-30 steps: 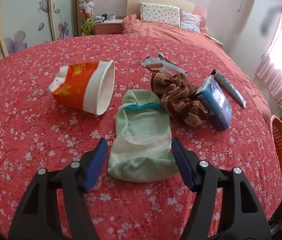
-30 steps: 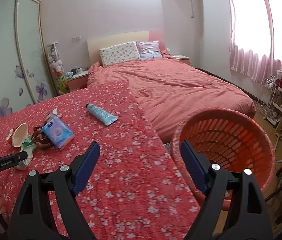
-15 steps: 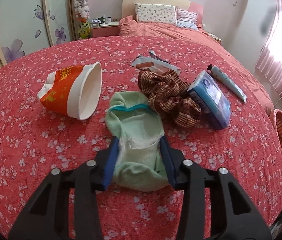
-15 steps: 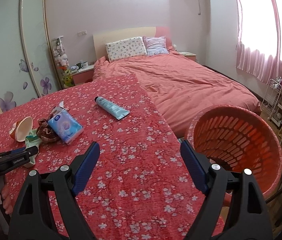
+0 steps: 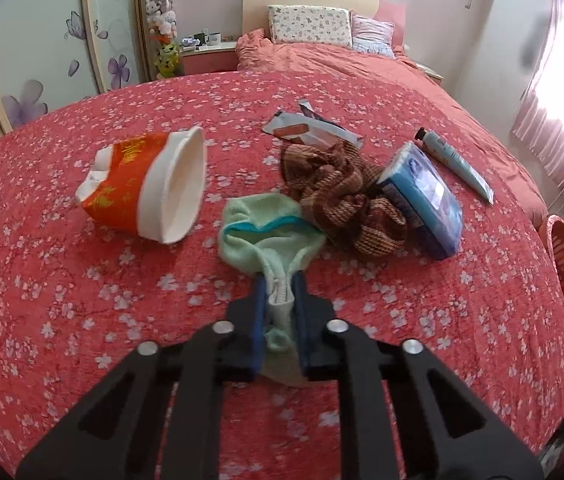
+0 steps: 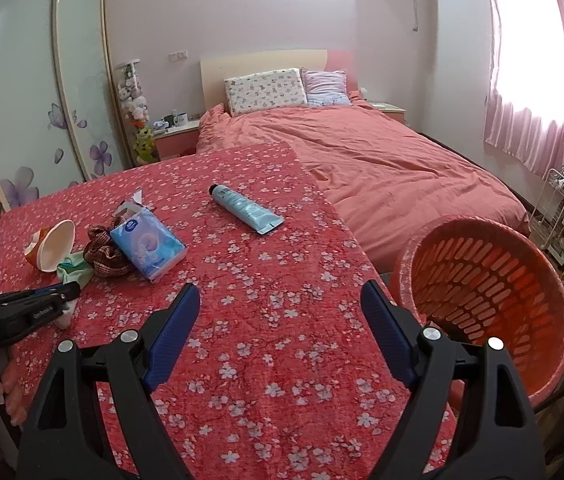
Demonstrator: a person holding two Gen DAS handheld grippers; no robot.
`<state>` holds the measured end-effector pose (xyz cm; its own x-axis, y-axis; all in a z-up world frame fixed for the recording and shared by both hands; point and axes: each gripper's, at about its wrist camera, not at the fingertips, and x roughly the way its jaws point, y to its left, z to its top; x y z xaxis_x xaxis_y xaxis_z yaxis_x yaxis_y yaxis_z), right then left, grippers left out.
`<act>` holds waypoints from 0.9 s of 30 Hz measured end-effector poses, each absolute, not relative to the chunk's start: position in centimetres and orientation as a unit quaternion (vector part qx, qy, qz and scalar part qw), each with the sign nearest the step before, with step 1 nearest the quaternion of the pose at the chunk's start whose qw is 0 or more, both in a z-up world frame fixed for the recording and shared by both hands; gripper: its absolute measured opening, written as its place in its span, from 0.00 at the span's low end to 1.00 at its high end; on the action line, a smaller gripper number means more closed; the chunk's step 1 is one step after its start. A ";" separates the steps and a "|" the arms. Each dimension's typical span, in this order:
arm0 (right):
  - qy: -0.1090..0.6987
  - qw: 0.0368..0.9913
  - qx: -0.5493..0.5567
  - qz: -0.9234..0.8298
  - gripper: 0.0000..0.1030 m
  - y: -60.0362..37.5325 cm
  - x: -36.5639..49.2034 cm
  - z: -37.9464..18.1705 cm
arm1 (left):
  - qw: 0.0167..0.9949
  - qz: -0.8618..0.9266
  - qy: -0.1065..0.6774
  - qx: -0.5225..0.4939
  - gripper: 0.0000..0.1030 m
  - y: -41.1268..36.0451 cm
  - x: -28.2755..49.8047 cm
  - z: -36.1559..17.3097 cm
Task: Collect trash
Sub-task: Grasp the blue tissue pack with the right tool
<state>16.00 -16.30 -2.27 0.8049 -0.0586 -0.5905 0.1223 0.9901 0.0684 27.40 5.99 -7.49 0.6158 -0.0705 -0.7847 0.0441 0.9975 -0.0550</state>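
The left gripper (image 5: 279, 300) is closing its 2 blue jaws on the near end of the pale green sock (image 5: 269, 228), and the fabric is already bunched and pinched narrow between them, so the grab looks to me nearly made; taking it by the end should let the rest hang free once lifted. The sock lies flat on the red floral tablecloth (image 5: 61, 300), with the crushed orange-and-white paper cup (image 5: 145, 188) at its 10 o'clock, on its side, mouth toward the sock. At the sock's 2 o'clock a brown knitted cloth (image 5: 342, 200) touches it, and past that, at 3 o'clock, leans a blue tissue pack (image 5: 422, 196). A torn wrapper (image 5: 310, 130) sits at 12 o'clock behind the brown cloth, and a pale blue tube (image 5: 454, 160) lies apart at 2 o'clock. The right gripper (image 6: 279, 332) hovers over bare cloth, jaws spread wide with nothing in them, probably waiting its turn. The orange slatted basket (image 6: 482, 280) stands beside the table at that gripper's 3 o'clock, close enough to drop things in.
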 end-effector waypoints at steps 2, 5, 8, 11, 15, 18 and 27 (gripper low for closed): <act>0.311 0.948 0.048 -0.044 0.80 -15.9 16.3 -2.3 | 0.901 -0.031 0.434 -0.012 0.12 6.8 27.1 -7.3; 0.315 0.947 0.044 -0.032 0.80 -15.2 17.1 -2.3 | 0.902 -0.019 0.431 -0.012 0.12 8.6 27.0 -7.2; 0.320 0.946 0.045 -0.013 0.80 -14.4 18.0 -2.3 | 0.898 -0.020 0.438 -0.033 0.12 10.6 27.6 -7.4; 0.328 0.943 0.048 0.013 0.79 -13.5 19.5 -2.4 | 0.897 -0.026 0.439 -0.039 0.12 11.3 27.8 -7.3; 0.347 0.935 0.046 0.053 0.79 -11.9 22.4 -3.1 | 0.902 -0.027 0.430 -0.024 0.13 10.9 27.6 -7.6; 0.362 0.929 0.037 0.066 0.79 -11.0 24.2 -3.8 | 0.902 -0.030 0.430 -0.037 0.13 11.2 27.6 -7.7; 0.391 0.915 0.041 0.095 0.79 -9.3 26.8 -5.2 | 0.901 -0.035 0.430 -0.057 0.15 12.2 27.4 -7.8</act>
